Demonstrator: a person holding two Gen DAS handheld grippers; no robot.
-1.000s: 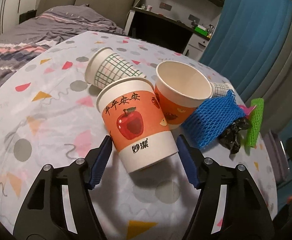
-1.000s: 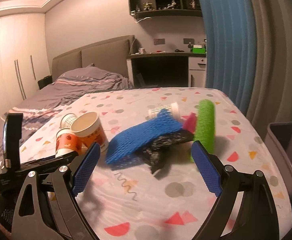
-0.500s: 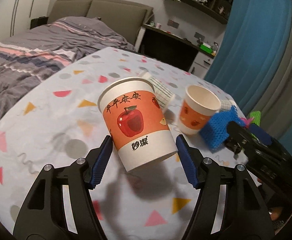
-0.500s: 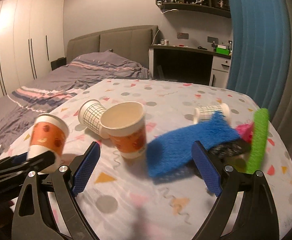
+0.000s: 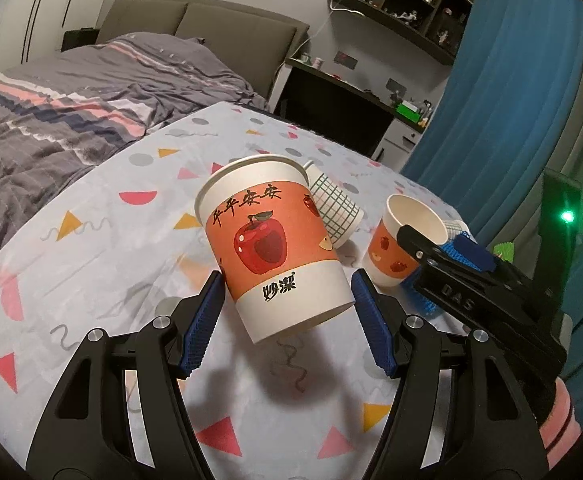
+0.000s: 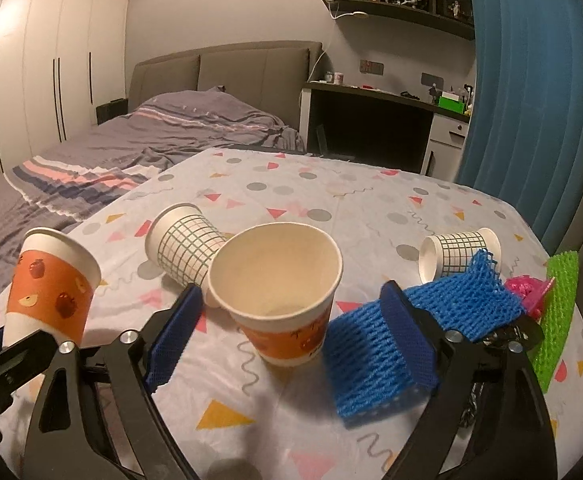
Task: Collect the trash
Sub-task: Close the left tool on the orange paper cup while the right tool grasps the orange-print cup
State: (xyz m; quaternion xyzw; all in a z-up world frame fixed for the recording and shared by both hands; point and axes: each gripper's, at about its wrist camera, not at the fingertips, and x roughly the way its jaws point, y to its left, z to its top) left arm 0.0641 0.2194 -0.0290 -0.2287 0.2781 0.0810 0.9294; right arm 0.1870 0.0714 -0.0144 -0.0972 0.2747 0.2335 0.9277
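My left gripper is shut on an orange apple-print paper cup and holds it tilted above the table; the same cup shows at the left of the right wrist view. My right gripper is open, its fingers on either side of a second orange cup that stands upright on the table, also seen in the left wrist view. A checked cup lies on its side behind it. Another checked cup lies further right.
Blue foam netting, a black bag, pink scrap and green netting lie at the right of the patterned tablecloth. A bed stands beyond the table on the left, a blue curtain on the right.
My left gripper has lifted the apple cup off the table and drawn back. My right gripper has swung left from the netting and closed in around the second orange cup.
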